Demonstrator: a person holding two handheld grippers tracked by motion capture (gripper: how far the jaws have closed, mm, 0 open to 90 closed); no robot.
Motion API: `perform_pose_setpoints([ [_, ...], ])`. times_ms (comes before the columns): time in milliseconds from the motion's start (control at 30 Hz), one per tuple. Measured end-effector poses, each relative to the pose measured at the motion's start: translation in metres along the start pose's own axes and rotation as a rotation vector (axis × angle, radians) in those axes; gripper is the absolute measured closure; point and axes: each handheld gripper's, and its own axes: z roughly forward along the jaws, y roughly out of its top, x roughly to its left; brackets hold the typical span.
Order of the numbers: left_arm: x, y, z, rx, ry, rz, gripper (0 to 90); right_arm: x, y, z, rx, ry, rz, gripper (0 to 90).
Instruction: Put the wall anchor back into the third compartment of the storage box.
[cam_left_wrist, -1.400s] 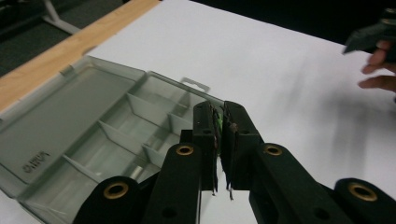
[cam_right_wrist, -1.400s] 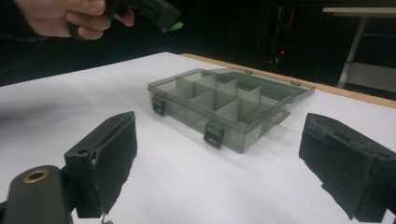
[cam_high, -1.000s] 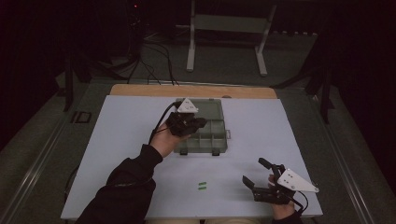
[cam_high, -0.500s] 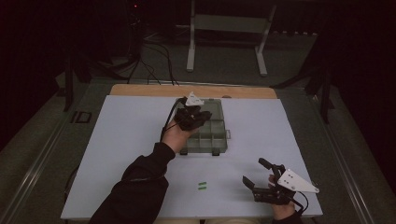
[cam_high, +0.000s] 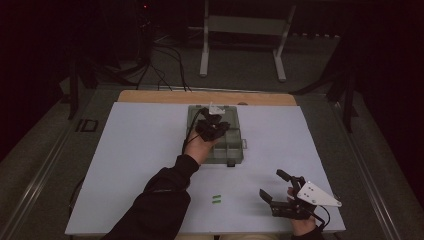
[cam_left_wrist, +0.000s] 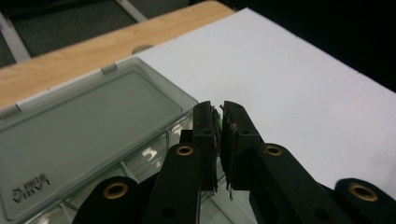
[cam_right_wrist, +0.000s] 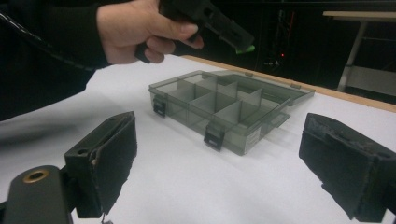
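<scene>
Since a second ago my left tongs (cam_high: 214, 124) have gone farther out over the organizer box (cam_high: 235, 152) and dipped a little, while my right tongs (cam_high: 281, 190) have kept their place at the near right.

Starting nearest me: the right tongs rest low over the white surface (cam_high: 135, 150) close to its near right edge, jaws spread wide apart with nothing between them. In the right gripper view their two black pads frame the box from the near side. Just left of them, near the front edge of the surface, two small green pieces (cam_high: 216, 199) lie side by side, touching nothing else.

Farther out, around the middle of the surface, sits the clear grey organizer box, lid folded back flat on the far side and its divided compartments open to view; two black latches hang on its near wall. I cannot tell whether anything lies in the compartments.

My left hand (cam_high: 200, 145) reaches in over the box from the near left. Its tongs are pressed together on a small green piece (cam_left_wrist: 217, 122), which peeks out as a sliver between the pads in the left gripper view and shows bright green at the tip in the right gripper view (cam_right_wrist: 245, 48). The piece is held in the air above the compartments, near the lid (cam_left_wrist: 88, 121).

Beyond the box runs the bare wooden edge (cam_high: 165, 96) at the far side of the surface.
</scene>
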Motion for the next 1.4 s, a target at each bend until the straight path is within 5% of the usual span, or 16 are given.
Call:
perform_pose_setpoints([
  [333, 0.006, -0.013, 0.023, 0.102, 0.06, -0.047, 83.1, 0.0, 0.0, 0.0, 0.0, 0.003, 0.005, 11.2],
  [533, 0.01, -0.018, 0.036, 0.178, 0.06, -0.063, 82.7, -0.001, 0.0, 0.0, 0.001, 0.006, 0.009, 11.2],
  [867, 0.015, -0.019, 0.038, 0.199, 0.072, -0.048, 82.4, -0.002, -0.001, 0.001, 0.007, 0.009, 0.016, 11.2],
  [1167, 0.015, -0.013, 0.026, 0.159, 0.065, -0.052, 48.0, -0.004, -0.001, 0.0, 0.003, 0.001, 0.02, 11.2],
  [1400, 0.014, -0.009, 0.012, 0.125, 0.014, -0.029, 16.5, -0.004, -0.001, 0.0, 0.003, 0.0, 0.017, 11.2],
])
